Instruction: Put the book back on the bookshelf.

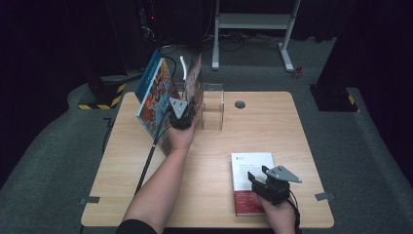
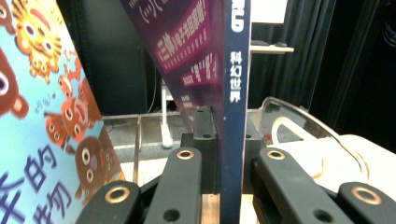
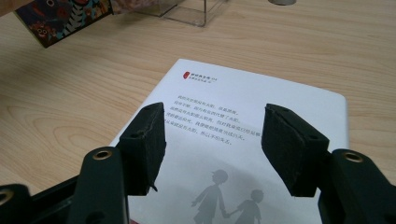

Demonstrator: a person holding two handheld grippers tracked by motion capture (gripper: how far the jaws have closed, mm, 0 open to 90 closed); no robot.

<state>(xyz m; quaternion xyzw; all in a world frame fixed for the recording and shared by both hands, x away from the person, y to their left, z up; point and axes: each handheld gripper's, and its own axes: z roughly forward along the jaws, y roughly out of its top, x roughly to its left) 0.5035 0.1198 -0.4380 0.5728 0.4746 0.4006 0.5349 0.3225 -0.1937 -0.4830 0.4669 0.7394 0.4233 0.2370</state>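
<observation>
My left gripper (image 1: 191,105) (image 2: 229,136) is shut on a thin upright book with a dark blue spine (image 2: 236,93) and a purple cover (image 1: 195,80). It holds the book at the left side of a clear acrylic stand (image 1: 213,105) at the back of the table. A colourful picture book (image 1: 155,92) (image 2: 42,116) leans just to the left of the held one. My right gripper (image 1: 255,179) (image 3: 215,140) hovers open over a white book with a red lower band (image 1: 251,170) (image 3: 261,98), which lies flat near the front right. Nothing is between its pads.
The wooden table (image 1: 272,122) has a round grey cable port (image 1: 239,104) behind the stand. Beyond the table there is a white metal frame (image 1: 253,22) on dark carpet. The clear stand's curved wall (image 2: 308,126) rises right of the held book.
</observation>
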